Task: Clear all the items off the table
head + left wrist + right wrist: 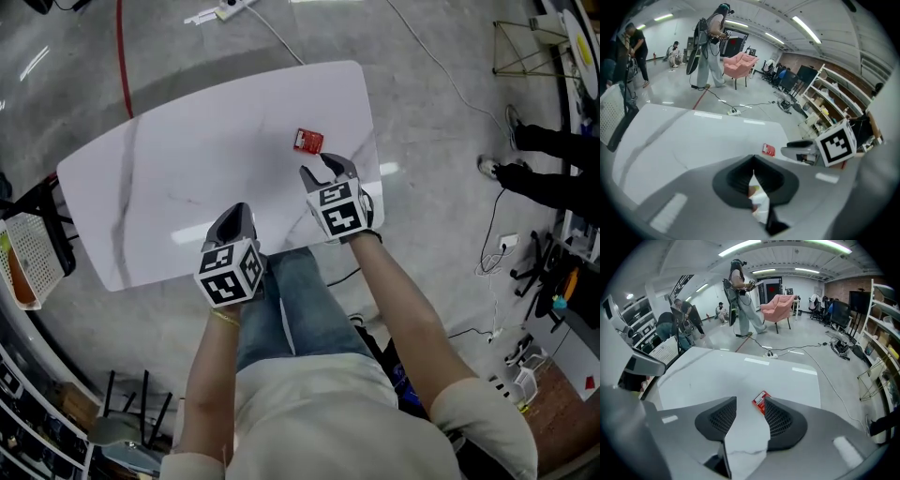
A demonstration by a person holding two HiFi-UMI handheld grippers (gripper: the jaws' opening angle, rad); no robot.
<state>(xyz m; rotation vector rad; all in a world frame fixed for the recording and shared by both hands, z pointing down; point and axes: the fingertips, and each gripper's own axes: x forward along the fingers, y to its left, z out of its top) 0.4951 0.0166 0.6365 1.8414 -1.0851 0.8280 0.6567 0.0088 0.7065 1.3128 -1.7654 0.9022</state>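
Head view: the red packet is the only thing you have on the white desk, lying flat near its far right corner, just at 11 o'clock from your right tongs. Your left tongs hang over the near edge, well apart from the packet. At 9 o'clock, off the desk's end, stands a white mesh basket. An orange strip shows along its outer side, but you cannot tell what that is or whether it lies inside

Left gripper view: your left tongs are pressed together. Only a sliver of white shows behind the slit, too small to name, so treat them as carrying nothing. The packet sits at 1 o'clock, beside your right tongs

Right gripper view: your right tongs stand apart with bare desk between them. The packet peeks out by the right jaw's tip, off-centre. Judging from that, closing now could clip its corner. A thin, flat packet on a glossy top is likely to skid towards the far edge rather than lift, so centre it first
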